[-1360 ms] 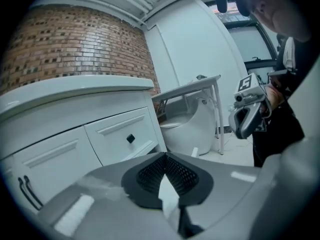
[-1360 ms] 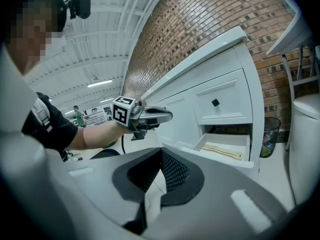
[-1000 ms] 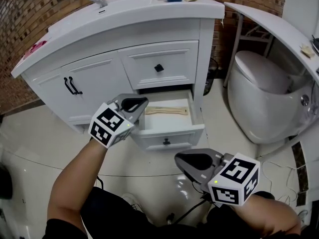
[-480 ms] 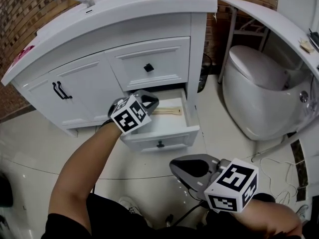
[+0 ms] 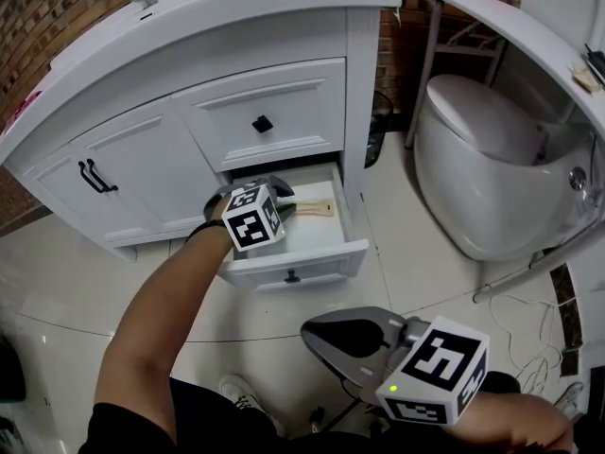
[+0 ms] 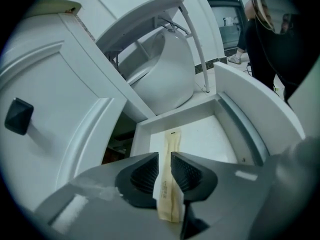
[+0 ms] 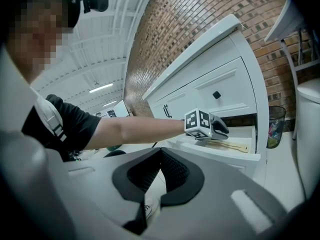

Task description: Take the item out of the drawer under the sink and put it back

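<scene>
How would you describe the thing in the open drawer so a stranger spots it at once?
Start at the white vanity cabinet; its lowest drawer is pulled open. Inside lies a long, flat, pale tan strip, the only thing visible there, between the opening jaws of the left gripper.

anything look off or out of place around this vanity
Nothing spilled or damaged. Only the lower drawer stands open, a pale wrapped item lying flat inside, the left claw opening around it.
</scene>
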`<control>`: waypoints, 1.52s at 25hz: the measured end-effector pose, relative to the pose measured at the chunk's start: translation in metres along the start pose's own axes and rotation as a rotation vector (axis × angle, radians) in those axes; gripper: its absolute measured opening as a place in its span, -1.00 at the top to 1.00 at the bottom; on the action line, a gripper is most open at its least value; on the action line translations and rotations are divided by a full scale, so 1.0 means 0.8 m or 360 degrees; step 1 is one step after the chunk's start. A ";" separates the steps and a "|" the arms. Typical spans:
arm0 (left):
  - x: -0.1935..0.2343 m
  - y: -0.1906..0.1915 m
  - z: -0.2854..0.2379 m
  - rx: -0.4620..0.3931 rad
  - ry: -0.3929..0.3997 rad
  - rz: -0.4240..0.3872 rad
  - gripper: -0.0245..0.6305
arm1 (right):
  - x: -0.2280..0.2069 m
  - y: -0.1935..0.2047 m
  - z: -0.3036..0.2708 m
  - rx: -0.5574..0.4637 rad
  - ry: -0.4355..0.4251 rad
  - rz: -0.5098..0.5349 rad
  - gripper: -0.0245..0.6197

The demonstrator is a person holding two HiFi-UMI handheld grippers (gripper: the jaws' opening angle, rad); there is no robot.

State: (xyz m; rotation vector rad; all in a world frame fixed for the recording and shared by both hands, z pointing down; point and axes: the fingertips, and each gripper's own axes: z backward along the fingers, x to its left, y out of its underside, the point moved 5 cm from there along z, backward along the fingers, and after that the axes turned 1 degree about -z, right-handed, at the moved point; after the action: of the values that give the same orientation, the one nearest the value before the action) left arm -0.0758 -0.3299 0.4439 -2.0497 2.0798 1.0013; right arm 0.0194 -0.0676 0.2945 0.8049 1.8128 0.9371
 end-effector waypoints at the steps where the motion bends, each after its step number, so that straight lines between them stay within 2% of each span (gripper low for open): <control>1: -0.001 0.003 -0.006 0.0025 0.0017 -0.0013 0.67 | -0.002 0.000 -0.001 0.0002 0.0004 -0.0008 0.91; 5: -0.005 0.021 -0.027 0.0125 0.0089 -0.0037 0.61 | -0.010 -0.001 -0.001 0.0002 0.0017 -0.0035 0.91; 12: -0.010 0.034 -0.051 0.0216 0.0166 -0.0089 0.57 | -0.010 -0.004 0.000 -0.0008 0.0009 -0.0053 0.91; 19: -0.010 0.042 -0.067 0.0270 0.0243 -0.0024 0.46 | -0.014 -0.006 -0.001 -0.0012 0.0005 -0.0066 0.91; 26: -0.010 0.044 -0.074 0.0275 0.0340 0.0035 0.45 | -0.020 -0.008 -0.001 -0.0021 0.0017 -0.0092 0.91; 30: -0.008 0.045 -0.074 0.0259 0.0362 0.0079 0.53 | -0.023 -0.009 0.000 -0.0030 0.0026 -0.0106 0.91; 38: -0.002 0.039 -0.064 0.0274 0.0265 0.0048 0.73 | -0.021 -0.009 0.001 -0.0033 0.0033 -0.0100 0.91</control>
State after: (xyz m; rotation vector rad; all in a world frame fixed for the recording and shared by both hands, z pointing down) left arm -0.0837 -0.3558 0.4974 -2.0848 2.1941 0.6480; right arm 0.0250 -0.0849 0.2952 0.7233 1.8330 0.9252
